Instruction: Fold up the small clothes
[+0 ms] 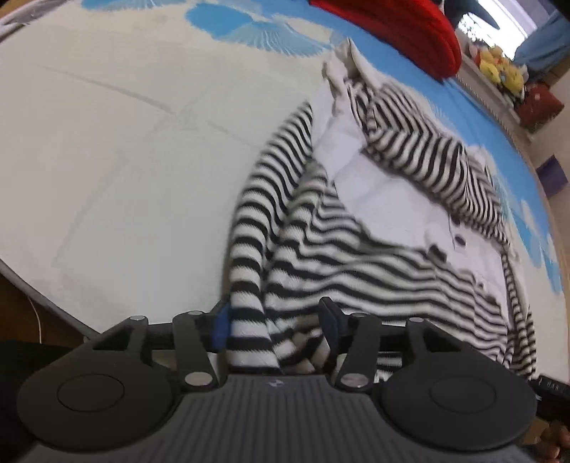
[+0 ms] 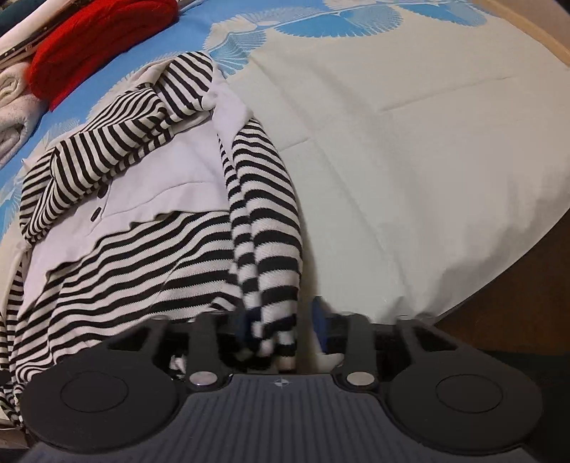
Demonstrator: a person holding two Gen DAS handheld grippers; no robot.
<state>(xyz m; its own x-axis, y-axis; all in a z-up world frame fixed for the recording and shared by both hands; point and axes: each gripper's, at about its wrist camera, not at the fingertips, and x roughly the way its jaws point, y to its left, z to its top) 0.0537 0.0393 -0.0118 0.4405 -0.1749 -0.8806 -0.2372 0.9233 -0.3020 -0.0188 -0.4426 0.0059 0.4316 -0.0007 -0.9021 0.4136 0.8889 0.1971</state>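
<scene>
Striped top (image 1: 356, 242) lies on the bed sheet (image 1: 124, 160), black-and-white stripes with a white panel and dark buttons; it sits right of centre in the left wrist view and left of centre in the right wrist view (image 2: 142, 249).

A striped sleeve (image 1: 249, 256) runs from the far part of the top to the near edge.

Left gripper (image 1: 276, 327) has its jaws apart, with sleeve and striped body cloth between them. The sleeve edge sits against the blue left pad; whether the pads press the cloth, cannot tell.

Right gripper (image 2: 281, 327) also has its jaws apart, and the sleeve end (image 2: 267, 249) hangs between them with a gap to the right blue pad. No firm pinch is visible.

The sheet is pale near, and blue with a white fan pattern far.

A red knit item (image 1: 409, 32) lies at the far edge of the bed, seen too in the right wrist view (image 2: 96, 39). White rolled towels (image 2: 14, 107) sit far left in the right wrist view. Plush toys (image 1: 498, 67) sit on a sill far right in the left wrist view.

Writing: a small pale emblem shows on each gripper body, with no readable text. Marks on a dark object at the near right edge of the left wrist view are too blurred to read.
</scene>
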